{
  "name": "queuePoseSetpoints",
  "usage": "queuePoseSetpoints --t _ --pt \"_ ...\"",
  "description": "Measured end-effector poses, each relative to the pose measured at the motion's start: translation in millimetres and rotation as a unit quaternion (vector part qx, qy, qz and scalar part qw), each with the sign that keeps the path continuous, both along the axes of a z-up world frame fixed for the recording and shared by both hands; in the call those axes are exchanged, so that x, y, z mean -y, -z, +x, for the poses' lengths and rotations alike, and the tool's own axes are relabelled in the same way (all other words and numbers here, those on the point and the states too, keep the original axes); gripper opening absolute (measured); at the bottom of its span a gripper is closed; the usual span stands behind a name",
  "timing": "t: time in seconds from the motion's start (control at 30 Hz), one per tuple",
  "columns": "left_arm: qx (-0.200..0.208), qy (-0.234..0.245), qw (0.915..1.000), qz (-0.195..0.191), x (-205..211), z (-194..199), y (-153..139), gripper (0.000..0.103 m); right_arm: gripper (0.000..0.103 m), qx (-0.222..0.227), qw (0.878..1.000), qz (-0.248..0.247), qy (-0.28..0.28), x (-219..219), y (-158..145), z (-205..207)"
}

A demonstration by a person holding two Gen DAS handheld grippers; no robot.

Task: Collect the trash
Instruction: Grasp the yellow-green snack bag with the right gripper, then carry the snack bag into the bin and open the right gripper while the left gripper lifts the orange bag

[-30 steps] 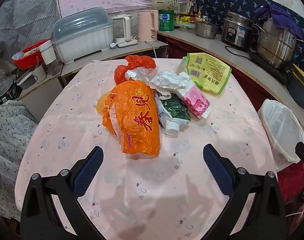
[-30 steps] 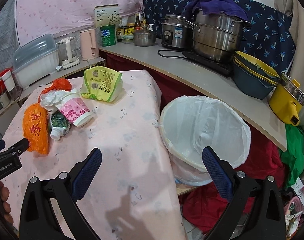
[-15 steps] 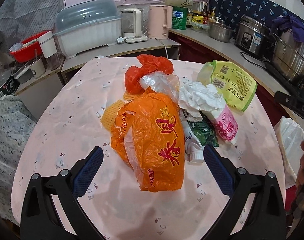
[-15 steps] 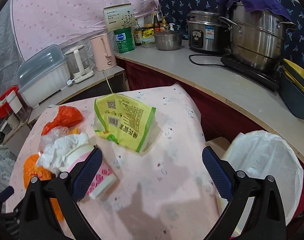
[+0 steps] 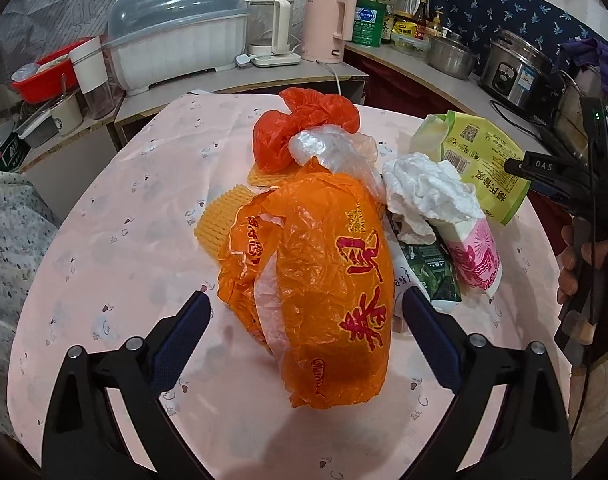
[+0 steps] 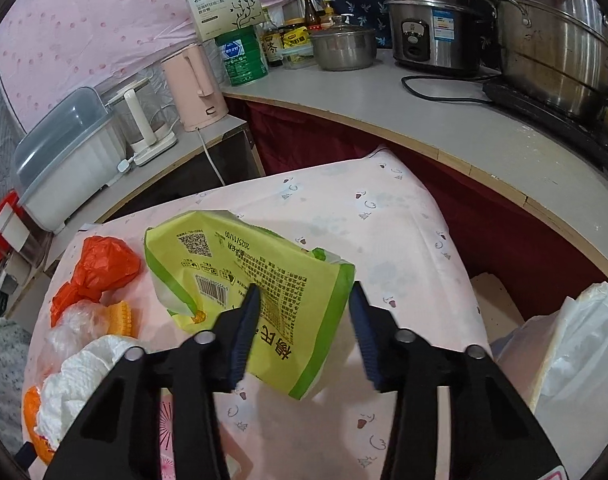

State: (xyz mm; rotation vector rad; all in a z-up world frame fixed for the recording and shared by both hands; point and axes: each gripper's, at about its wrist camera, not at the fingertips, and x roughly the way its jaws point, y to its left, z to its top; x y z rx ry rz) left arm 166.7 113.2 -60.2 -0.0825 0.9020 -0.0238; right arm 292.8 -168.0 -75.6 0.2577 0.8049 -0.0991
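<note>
Left tongs (image 5: pixel 305 312) released – jaws spread wide, straddling the orange bag (image 5: pixel 319 280) on the desk (image 5: pixel 104 240). Right tongs (image 6: pixel 304 320) partly closed around the green packet (image 6: pixel 256 284), jaws either side, grip not confirmed. Lined bin (image 6: pixel 575 344) sits beside the desk edge.

The left wrist view looks down from close above the near edge of the table (image 5: pixel 104 240), facing the counter (image 5: pixel 232 80). The right wrist view sits lower and nearer, by the table's right side. Both share the green packet (image 5: pixel 487 160) (image 6: pixel 264 280) and pink kettle (image 5: pixel 327 26) (image 6: pixel 194 88).
</note>
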Motion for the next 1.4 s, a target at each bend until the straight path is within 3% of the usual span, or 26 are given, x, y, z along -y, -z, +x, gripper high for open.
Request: queuePoseSetpoints --t 0.03,0.17,0.37,0.57,0.97,1.4 --pt "-0.004 0.001 1.0000 -0.005 -1.1 0.8 1.5 0.083 0.018 0.001 1.000 0.004 -0.004 -0.7 0.5 -0.7" --pt "-0.019 -0.004 0.9997 -0.015 -3.5 1.7 6.3 0.063 0.005 0.013 1.000 0.012 -0.015 -3.9 -5.3 -10.6" --pt "-0.023 0.005 0.9996 -0.019 2.2 -7.4 5.1 0.027 0.005 0.037 0.999 -0.020 -0.024 -14.7 -27.5 -41.0" --pt "-0.005 0.020 0.9998 -0.006 14.8 -29.0 -7.9 0.022 0.004 0.053 0.998 -0.012 -0.020 -9.6 -45.5 -81.6" --pt "0.019 0.075 0.9969 -0.016 54.6 -78.3 -33.8 0.022 0.002 0.090 0.996 -0.010 0.011 10.8 -80.0 -161.9" --pt "0.063 0.159 0.9850 -0.022 133.7 -88.6 -70.0 0.022 0.002 0.099 0.990 -0.011 0.097 79.1 -84.8 -258.1"
